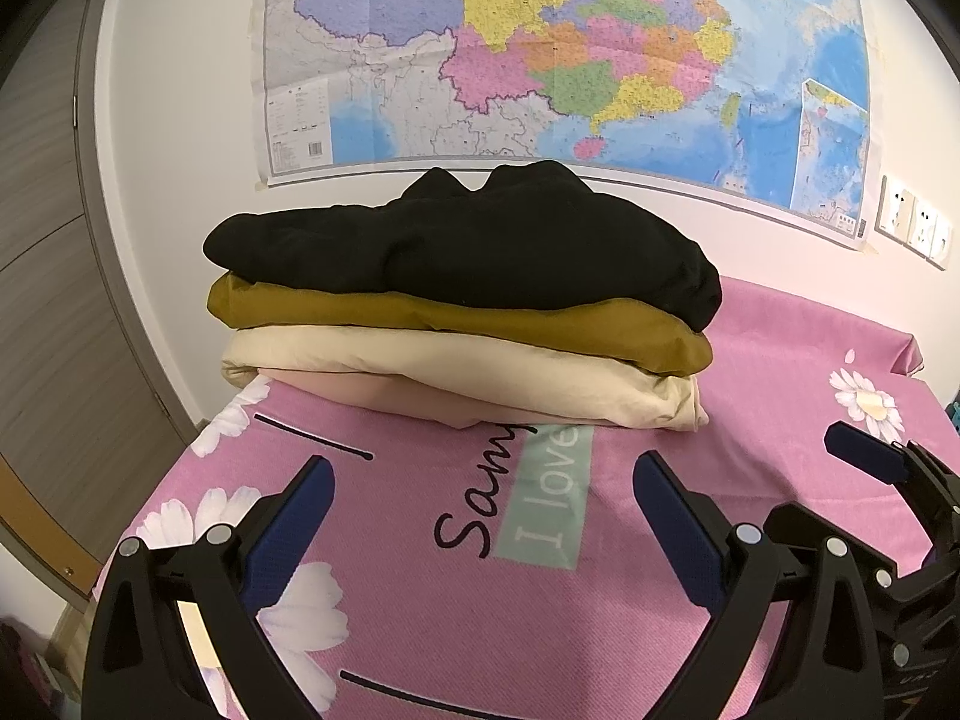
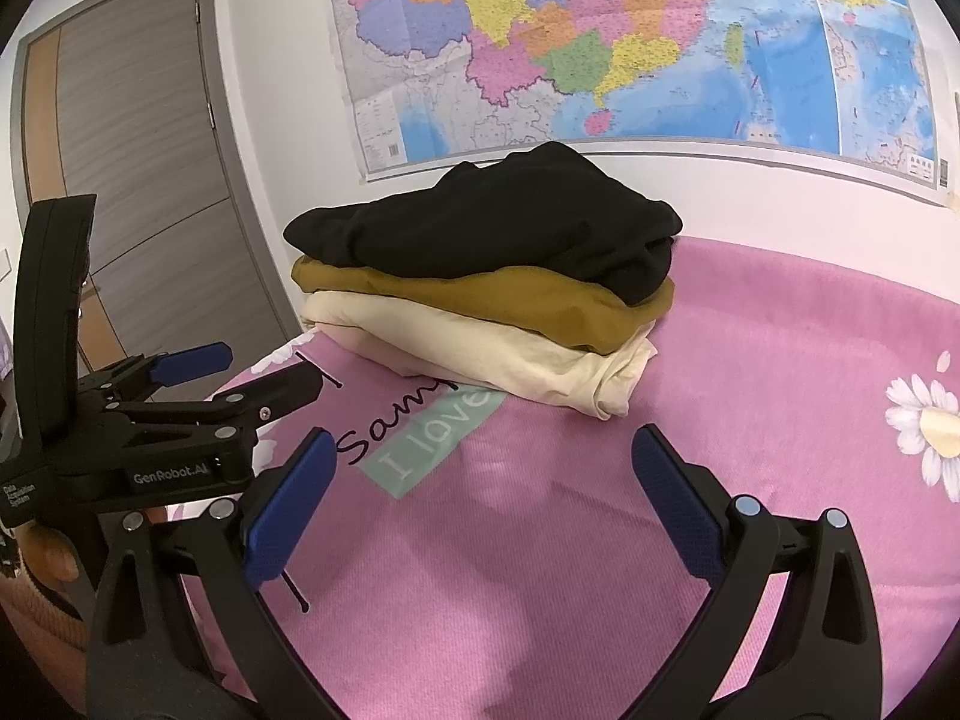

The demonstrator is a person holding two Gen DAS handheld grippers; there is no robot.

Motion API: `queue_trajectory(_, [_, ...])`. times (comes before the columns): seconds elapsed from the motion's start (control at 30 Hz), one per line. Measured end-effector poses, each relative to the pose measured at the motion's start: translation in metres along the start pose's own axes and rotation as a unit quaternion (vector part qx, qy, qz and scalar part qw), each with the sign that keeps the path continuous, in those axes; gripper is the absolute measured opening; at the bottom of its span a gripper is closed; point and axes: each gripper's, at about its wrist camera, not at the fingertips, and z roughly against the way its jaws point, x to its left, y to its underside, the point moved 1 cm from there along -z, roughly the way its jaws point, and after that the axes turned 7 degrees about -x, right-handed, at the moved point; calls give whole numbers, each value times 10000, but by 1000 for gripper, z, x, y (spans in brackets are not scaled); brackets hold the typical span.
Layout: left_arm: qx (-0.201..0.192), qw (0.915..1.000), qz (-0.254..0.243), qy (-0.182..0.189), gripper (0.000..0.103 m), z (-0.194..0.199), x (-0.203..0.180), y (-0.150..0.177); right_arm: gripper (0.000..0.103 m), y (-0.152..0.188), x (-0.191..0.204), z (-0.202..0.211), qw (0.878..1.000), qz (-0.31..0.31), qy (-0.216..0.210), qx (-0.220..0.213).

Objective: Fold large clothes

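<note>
Ahead, from the left wrist, the left gripper (image 1: 483, 480) gapes empty over a pink daisy bedspread (image 1: 780, 360); folded clothes (image 1: 462, 300) are stacked below a wall map (image 1: 540, 48). From the right wrist, the right gripper (image 2: 483, 468) hangs released too, with a grey door (image 2: 138, 168) to the left.

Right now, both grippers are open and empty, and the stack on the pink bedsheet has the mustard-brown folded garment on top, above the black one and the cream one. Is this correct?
Not quite. The black folded garment is on top, and the mustard-brown folded garment lies under it, above the cream folded garment. The left wrist view shows this. The rest is correct.
</note>
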Motion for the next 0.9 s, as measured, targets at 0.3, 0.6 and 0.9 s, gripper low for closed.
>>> queue_trajectory(0.3, [55, 10000, -14, 4, 97, -4, -3, 1, 97, 1, -1, -1, 10000, -24, 10, 13])
queue_trajectory(0.6, [123, 9999, -3, 31, 96, -6, -7, 4, 97, 5, -4, -2, 10000, -69, 3, 44])
queue_trajectory(0.9, [144, 9998, 28, 115, 96, -7, -16, 9, 97, 10, -11, 2, 9999, -127, 46, 62])
